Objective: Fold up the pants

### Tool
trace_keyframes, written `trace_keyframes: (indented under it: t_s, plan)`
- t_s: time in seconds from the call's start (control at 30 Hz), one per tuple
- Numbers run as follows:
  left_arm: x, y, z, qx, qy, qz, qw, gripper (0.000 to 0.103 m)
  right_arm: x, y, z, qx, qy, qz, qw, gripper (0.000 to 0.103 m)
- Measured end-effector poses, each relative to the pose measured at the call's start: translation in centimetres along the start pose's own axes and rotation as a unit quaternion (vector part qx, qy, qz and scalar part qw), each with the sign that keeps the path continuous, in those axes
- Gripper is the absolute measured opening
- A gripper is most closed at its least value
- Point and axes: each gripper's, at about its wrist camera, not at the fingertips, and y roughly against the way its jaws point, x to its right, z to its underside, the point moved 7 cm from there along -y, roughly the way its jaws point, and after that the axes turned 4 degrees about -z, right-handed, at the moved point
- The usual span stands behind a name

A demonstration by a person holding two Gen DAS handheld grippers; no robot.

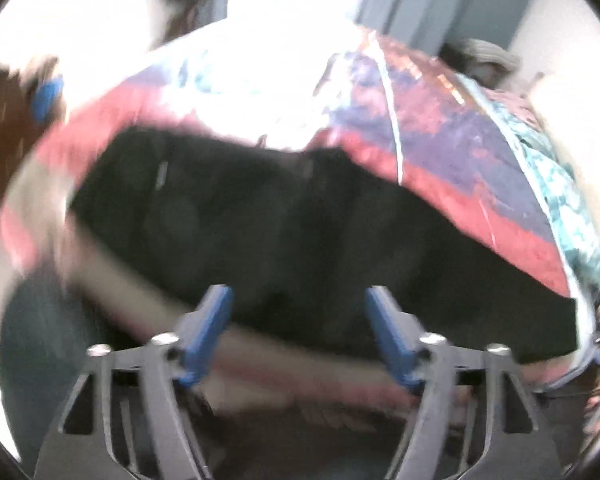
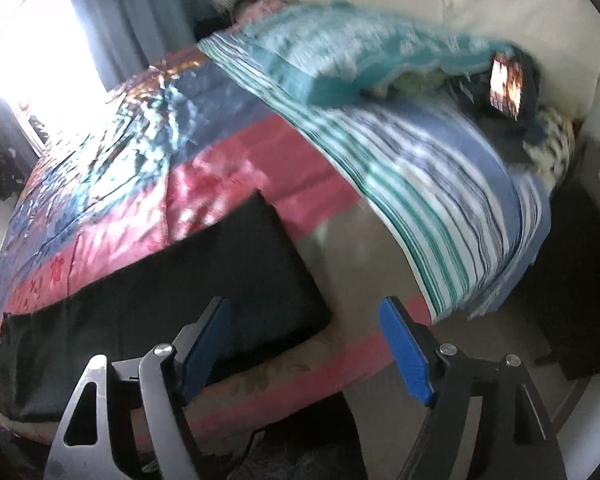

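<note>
Black pants [image 2: 160,300] lie folded flat along the near edge of the bed [image 2: 340,364], on its red-and-blue satin quilt [image 2: 140,152]. Above them, the left gripper [image 1: 298,300] and right gripper [image 2: 304,312] both gape wide, holding nothing.

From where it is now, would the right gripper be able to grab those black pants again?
Probably yes. The right gripper is open, and the black pants lie flat on the bedspread just ahead of its fingers, with nothing lying between.
</note>
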Motion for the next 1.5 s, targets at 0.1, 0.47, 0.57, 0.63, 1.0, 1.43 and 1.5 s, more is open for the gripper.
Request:
trace_keyframes:
  t_s: [0.1,0.47,0.57,0.63,1.0,1.43,1.5]
  plan:
    - [-0.1,-4.1,-4.1,0.019,-0.028,-0.022,0.9992,0.084,-3.7,-0.2,0.3,0.001,0.032,-0.026,0.999,0.077]
    - [-6.7,-13.3,-3.9,-0.066,-0.040,-0.172,0.9821,0.078,-11.5,-6.4,4.6,-0.084,0.044,-0.085,0.992,0.077]
    - [-7.3,-13.0,-3.8,-0.072,-0.018,-0.193,0.9783,0.090,-11.6,-7.1,4.7,-0.096,0.040,-0.084,0.991,0.077]
    - [-7.1,-11.9,-3.8,-0.071,0.002,-0.184,0.9804,0.088,-11.6,-6.2,4.2,-0.073,0.043,-0.083,0.993,0.077]
    - [8.7,-7.6,-4.6,0.017,-0.154,-0.034,0.9873,0.094,-13.8,-4.8,4.7,-0.016,0.038,-0.102,0.994,0.080]
    - [5.9,-13.9,-1.4,-0.060,-0.103,-0.074,0.9901,0.094,-13.5,-5.1,5.1,-0.015,0.023,-0.123,0.992,0.080]
    - [6.1,-14.0,-1.7,-0.062,-0.114,-0.077,0.9885,0.094,-12.9,-5.7,5.2,-0.025,-0.006,-0.130,0.991,0.080]
